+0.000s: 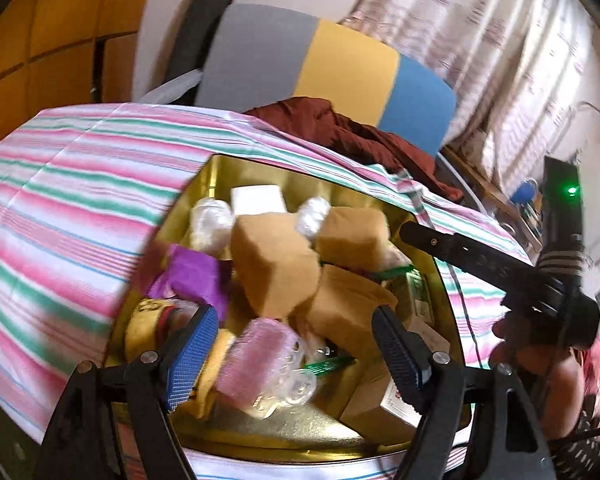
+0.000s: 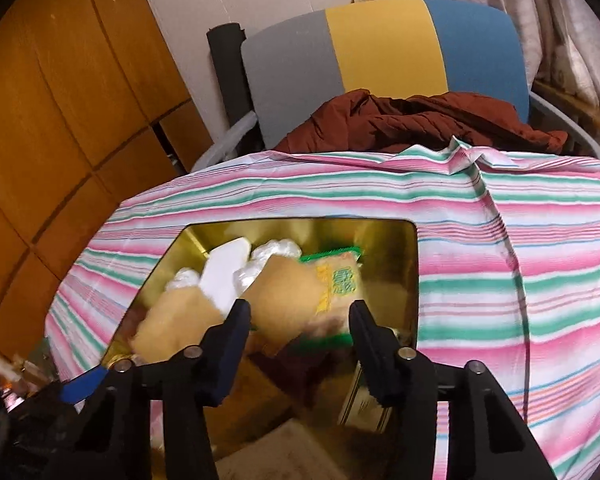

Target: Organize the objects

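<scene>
A gold tin box (image 1: 220, 168) sits on a striped cloth and holds several things: tan sponge blocks (image 1: 274, 264), a white block (image 1: 258, 198), a purple packet (image 1: 198, 274), a pink bubble-wrap bundle (image 1: 260, 360) and small cartons (image 1: 384, 404). My left gripper (image 1: 292, 340) is open just above the tin, over the pink bundle. The right gripper's finger (image 1: 472, 256) shows in the left wrist view over the tin's right rim. In the right wrist view my right gripper (image 2: 298, 320) is open above the tin (image 2: 396, 240), over a tan block (image 2: 288, 304) and a green-edged packet (image 2: 338, 280).
The pink, green and white striped cloth (image 2: 520, 280) covers the table. Behind it stands a grey, yellow and blue chair (image 2: 380, 48) with a rust-brown garment (image 2: 412, 124) on it. A wooden cabinet (image 2: 60, 100) is at the left, curtains (image 1: 480, 40) at the right.
</scene>
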Action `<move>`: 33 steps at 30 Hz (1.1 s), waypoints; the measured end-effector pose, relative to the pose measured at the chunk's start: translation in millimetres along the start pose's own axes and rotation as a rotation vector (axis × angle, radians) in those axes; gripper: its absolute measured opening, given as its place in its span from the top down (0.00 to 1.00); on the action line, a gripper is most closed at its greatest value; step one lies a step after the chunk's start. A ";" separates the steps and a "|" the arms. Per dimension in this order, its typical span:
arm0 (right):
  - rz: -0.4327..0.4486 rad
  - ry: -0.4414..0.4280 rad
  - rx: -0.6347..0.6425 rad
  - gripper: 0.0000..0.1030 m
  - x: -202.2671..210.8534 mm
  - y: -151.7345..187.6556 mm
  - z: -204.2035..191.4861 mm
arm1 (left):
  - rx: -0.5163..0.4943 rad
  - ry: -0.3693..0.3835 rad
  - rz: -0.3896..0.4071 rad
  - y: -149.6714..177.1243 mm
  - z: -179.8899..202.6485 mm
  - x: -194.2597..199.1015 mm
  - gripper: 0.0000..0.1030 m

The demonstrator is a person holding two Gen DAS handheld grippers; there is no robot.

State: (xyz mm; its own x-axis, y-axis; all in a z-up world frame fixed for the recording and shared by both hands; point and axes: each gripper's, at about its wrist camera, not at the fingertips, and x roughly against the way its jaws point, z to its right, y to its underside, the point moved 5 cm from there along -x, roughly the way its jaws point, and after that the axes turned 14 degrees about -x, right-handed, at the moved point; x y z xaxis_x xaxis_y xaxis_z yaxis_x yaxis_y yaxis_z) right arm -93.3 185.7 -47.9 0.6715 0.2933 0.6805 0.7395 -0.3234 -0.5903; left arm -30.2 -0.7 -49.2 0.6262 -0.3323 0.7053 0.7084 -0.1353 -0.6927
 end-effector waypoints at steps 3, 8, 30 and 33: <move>-0.044 0.023 0.017 0.53 -21.1 -5.5 -1.7 | -0.009 -0.077 -0.019 -1.9 -2.4 3.9 0.22; -0.117 0.014 0.050 0.55 -36.6 3.0 -13.4 | -0.053 -0.128 -0.016 -8.5 2.9 11.8 0.22; -0.068 0.179 0.091 0.00 23.1 25.9 -16.0 | 0.012 -0.313 -0.120 -10.5 -13.5 14.7 0.23; -0.064 0.164 0.105 0.00 24.8 29.3 -20.7 | -0.002 -0.340 -0.128 -12.7 -13.4 15.1 0.23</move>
State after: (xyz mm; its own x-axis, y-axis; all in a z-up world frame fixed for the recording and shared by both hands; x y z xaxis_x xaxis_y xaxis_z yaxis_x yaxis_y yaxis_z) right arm -55.9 164.9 -39.3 0.6126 0.1575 0.7745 0.7871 -0.2110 -0.5796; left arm -34.2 -16.5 -31.7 0.6051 0.0169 0.7959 0.7877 -0.1579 -0.5955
